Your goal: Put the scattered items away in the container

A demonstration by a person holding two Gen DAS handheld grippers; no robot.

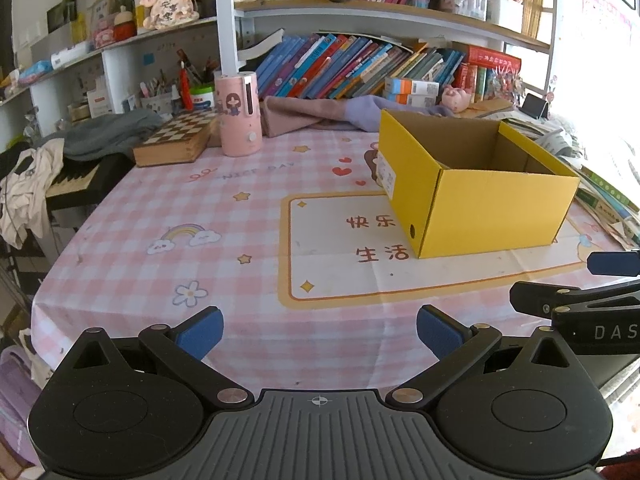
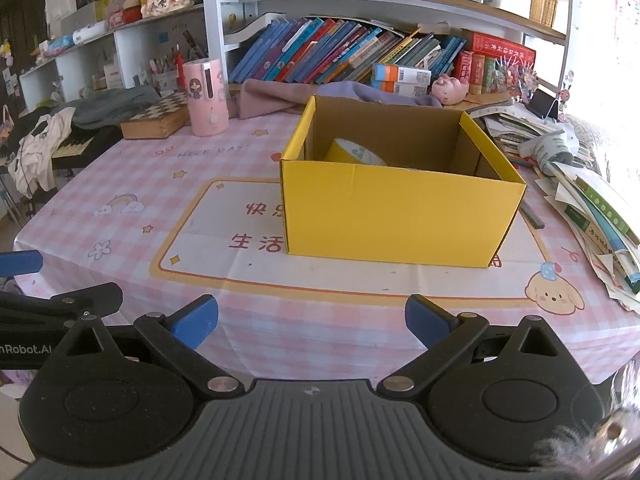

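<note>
An open yellow cardboard box [image 1: 492, 208] stands on the pink checked tablecloth, right of centre; it also shows in the right wrist view [image 2: 400, 216]. A yellow tape roll [image 2: 354, 153] lies inside it at the left. My left gripper [image 1: 320, 334] is open and empty, low over the table's near edge, left of the box. My right gripper [image 2: 312, 322] is open and empty, in front of the box. The right gripper also shows at the right edge of the left wrist view [image 1: 592, 280]. The left gripper shows at the left edge of the right wrist view [image 2: 24, 280].
A pink cylinder [image 1: 239, 114] and a wooden chess box [image 1: 176, 140] stand at the back left. A purple cloth [image 2: 320, 94] lies behind the box. Stacked papers and books [image 2: 592, 208] crowd the right edge. Bookshelves [image 2: 360, 52] rise at the back.
</note>
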